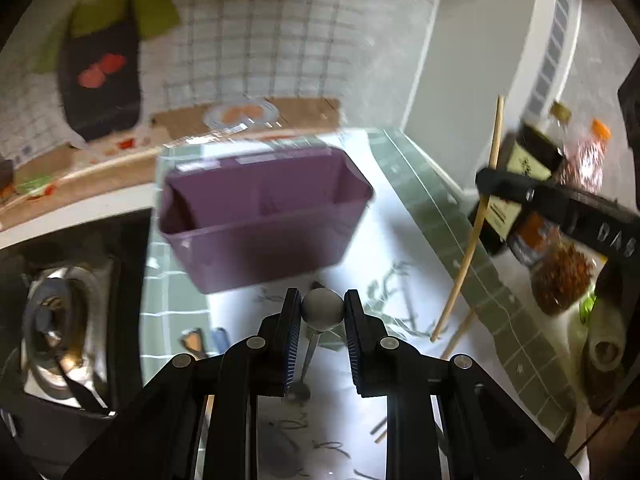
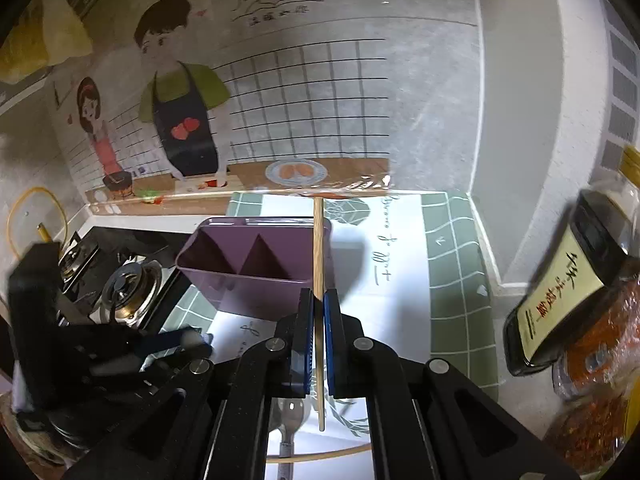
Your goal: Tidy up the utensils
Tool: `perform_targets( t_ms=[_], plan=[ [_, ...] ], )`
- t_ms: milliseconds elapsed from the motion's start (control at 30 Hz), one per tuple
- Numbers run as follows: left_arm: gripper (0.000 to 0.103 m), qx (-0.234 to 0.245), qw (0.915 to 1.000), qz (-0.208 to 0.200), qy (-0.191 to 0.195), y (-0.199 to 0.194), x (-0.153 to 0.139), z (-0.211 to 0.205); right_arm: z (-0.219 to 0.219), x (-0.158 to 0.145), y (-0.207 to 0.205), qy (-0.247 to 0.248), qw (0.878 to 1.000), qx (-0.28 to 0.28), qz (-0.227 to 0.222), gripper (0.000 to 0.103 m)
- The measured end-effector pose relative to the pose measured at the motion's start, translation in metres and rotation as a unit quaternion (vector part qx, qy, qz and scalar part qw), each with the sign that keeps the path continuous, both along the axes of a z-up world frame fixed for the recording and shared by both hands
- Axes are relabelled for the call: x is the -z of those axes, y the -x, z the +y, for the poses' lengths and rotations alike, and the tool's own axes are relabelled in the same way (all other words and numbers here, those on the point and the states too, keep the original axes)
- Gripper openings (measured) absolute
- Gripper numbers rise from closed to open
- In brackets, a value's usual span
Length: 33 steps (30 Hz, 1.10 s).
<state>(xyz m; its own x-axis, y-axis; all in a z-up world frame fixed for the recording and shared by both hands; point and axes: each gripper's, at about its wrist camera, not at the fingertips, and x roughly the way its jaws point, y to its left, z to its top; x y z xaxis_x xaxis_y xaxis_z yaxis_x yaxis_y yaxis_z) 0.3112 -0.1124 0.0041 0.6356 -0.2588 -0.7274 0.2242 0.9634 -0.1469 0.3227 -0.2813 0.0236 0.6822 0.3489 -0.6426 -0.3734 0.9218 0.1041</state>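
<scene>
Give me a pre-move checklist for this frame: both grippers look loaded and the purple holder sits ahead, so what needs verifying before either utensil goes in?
1. Right gripper clamped on the chopstick: ok, the jaws pinch it and it stands roughly upright.
2. Left gripper holding the spoon: ok, its round metal end sits between the pads, the handle hanging below.
3. Purple holder upright and open: ok.
4. Holder compartments free: ok as far as visible, though the bottoms are hidden.
5. Chopstick lined up over the holder: cannot tell, since it only overlaps the right end in the right wrist view.
6. More utensils left on the mat: ok, another chopstick lies below.
</scene>
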Motion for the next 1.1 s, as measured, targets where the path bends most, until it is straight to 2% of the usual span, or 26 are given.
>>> perform_targets(
  t_ms=[267,433,533,633,733,867,967,1100],
  plan=[
    [0.022,-0.032,0.9994,-0.016,-0.005,0.005,-0.009,0.014,0.019,0.001,-0.001,0.004,1.0,-0.021,0.001,0.005],
    [0.022,-0.034,0.9987,-0.034,-0.013,0.007,-0.022,0.017,0.023,-0.009,-0.003,0.002,1.0,-0.025,-0.011,0.005],
    [0.022,-0.034,0.9972,-0.063,-0.022,0.004,-0.046,0.017,0.024,-0.029,-0.007,-0.003,0.999,-0.027,-0.03,0.005],
    [0.022,-0.039,0.9938,-0.1,-0.029,0.0,-0.076,0.021,0.027,-0.063,-0.011,-0.006,0.997,-0.024,-0.068,0.005],
    [0.022,-0.054,0.9876,-0.144,-0.033,-0.007,-0.113,0.029,0.031,-0.098,-0.017,-0.009,0.994,-0.022,-0.107,0.005],
    [0.022,-0.065,0.9811,-0.178,-0.037,-0.019,-0.143,0.038,0.043,-0.132,-0.028,-0.009,0.99,-0.02,-0.14,0.005],
    [0.022,-0.07,0.9794,-0.187,-0.033,-0.031,-0.156,0.045,0.053,-0.141,-0.04,-0.008,0.989,-0.019,-0.144,0.005],
    [0.022,-0.068,0.981,-0.181,-0.021,-0.045,-0.154,0.053,0.07,-0.134,-0.056,0.0,0.99,-0.021,-0.136,0.005]
  ],
)
